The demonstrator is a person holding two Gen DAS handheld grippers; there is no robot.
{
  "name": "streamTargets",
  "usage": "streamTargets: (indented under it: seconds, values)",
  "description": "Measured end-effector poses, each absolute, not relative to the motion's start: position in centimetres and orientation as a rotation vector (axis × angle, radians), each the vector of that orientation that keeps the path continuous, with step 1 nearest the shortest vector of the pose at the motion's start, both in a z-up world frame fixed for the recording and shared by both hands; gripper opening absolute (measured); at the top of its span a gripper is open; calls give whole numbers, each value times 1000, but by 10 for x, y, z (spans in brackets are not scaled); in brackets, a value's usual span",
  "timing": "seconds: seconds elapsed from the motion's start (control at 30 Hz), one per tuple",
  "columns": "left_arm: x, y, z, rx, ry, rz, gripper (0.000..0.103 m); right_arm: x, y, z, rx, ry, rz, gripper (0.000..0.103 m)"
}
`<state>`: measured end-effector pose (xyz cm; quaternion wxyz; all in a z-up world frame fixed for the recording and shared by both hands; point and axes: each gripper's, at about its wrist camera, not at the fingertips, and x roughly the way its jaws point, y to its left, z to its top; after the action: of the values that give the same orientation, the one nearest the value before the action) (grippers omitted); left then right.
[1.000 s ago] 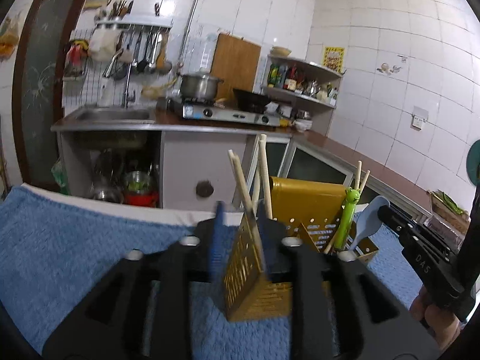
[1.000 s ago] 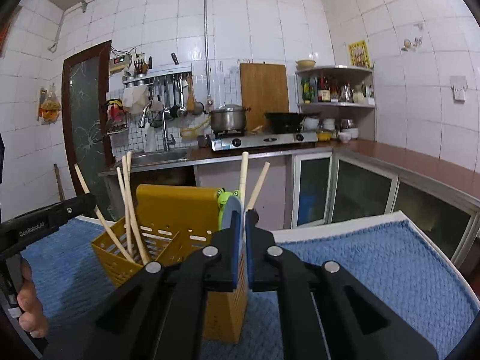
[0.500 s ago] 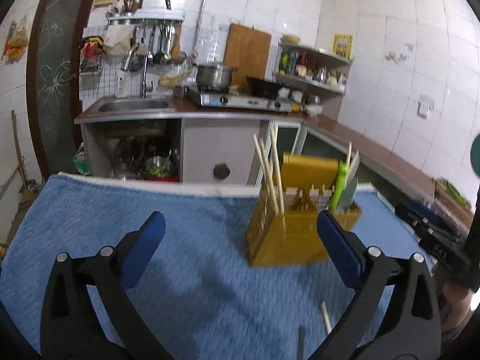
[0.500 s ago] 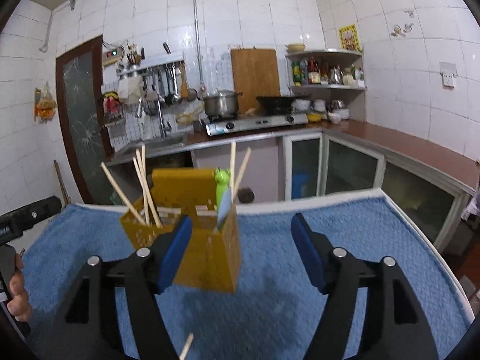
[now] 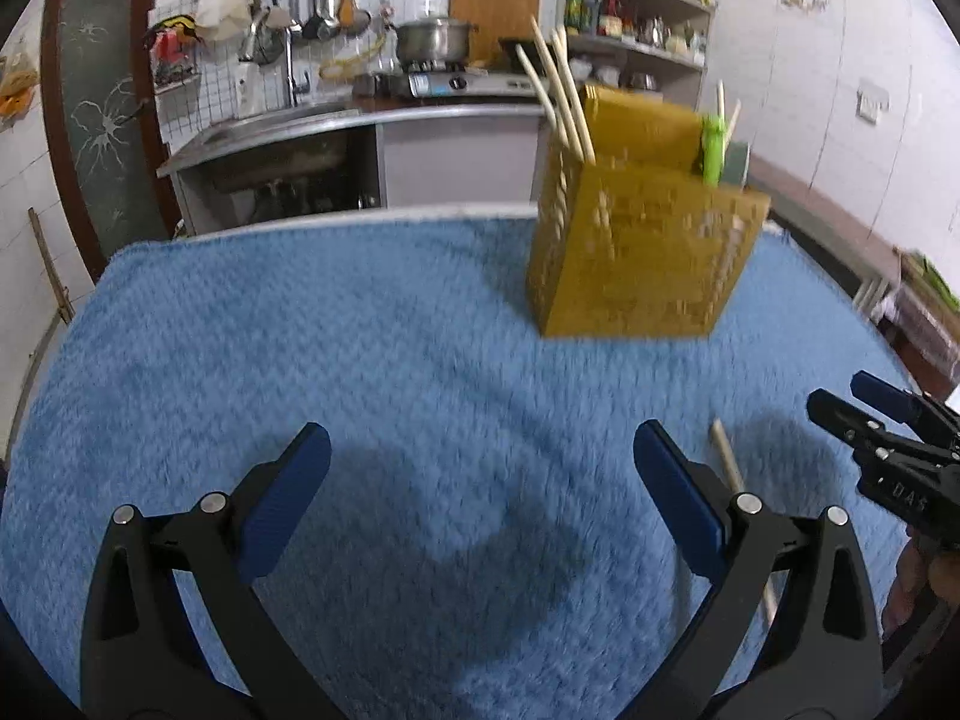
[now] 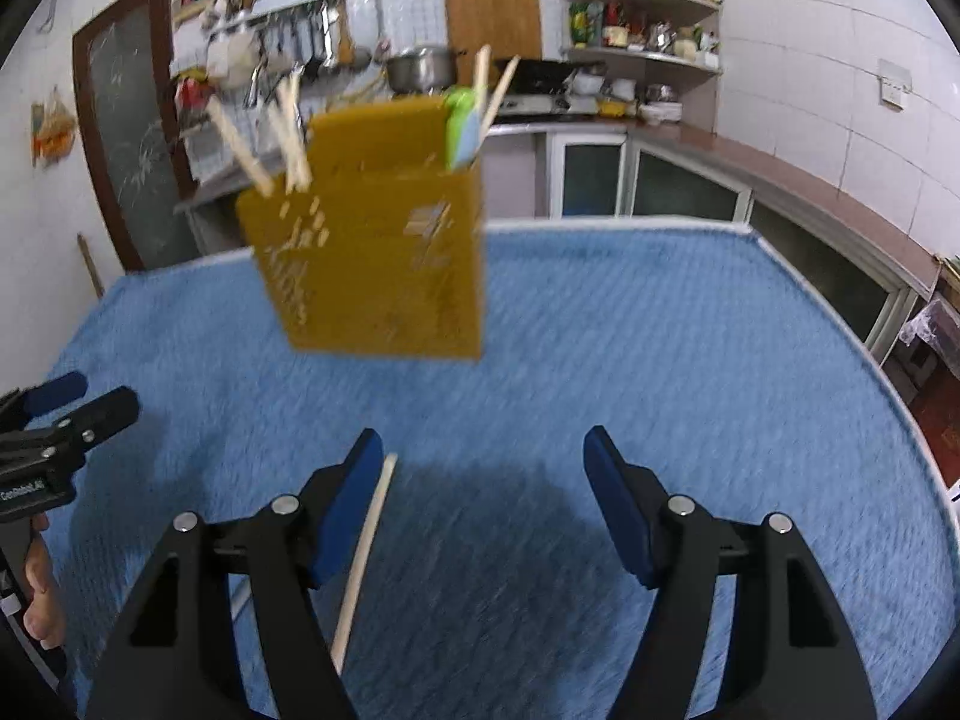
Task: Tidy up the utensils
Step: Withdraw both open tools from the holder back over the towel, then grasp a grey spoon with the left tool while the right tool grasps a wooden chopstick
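Note:
A yellow perforated utensil holder (image 5: pixel 639 252) stands on the blue towel (image 5: pixel 360 360), holding several wooden chopsticks (image 5: pixel 558 96), a green frog-topped utensil (image 5: pixel 713 150) and a pale blue spoon (image 6: pixel 471 141). It also shows in the right wrist view (image 6: pixel 378 276). My left gripper (image 5: pixel 480 480) is open and empty, well short of the holder. My right gripper (image 6: pixel 483 480) is open and empty. A loose wooden chopstick (image 6: pixel 366 552) lies on the towel by its left finger; it also shows in the left wrist view (image 5: pixel 726 456).
The towel-covered table ends at a white far edge (image 6: pixel 600 222). Behind it are a kitchen counter with sink (image 5: pixel 270 126), a stove with a pot (image 5: pixel 432 42) and a corner shelf (image 6: pixel 642 54). The other gripper shows at the side of each view.
Both grippers opened and pulled back from the holder, which now stands free on the towel. Both views now look down more, showing a loose chopstick near the right gripper.

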<state>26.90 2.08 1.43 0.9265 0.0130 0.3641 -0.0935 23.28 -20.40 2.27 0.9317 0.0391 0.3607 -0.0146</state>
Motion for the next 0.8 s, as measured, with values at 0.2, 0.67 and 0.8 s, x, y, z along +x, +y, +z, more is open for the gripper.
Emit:
streamTargets:
  seconds: [0.2,0.67,0.8]
  values:
    - [266,21,-2,59,781,-190,98,234,-181,-2,51,820,-18,57]
    - [262,25,-11,38,811,-174,98,234,-157,-23,43,897,-11,25]
    - [261,18,-12,63,819,-179,98,237,-157,-22,41,894,6,10]
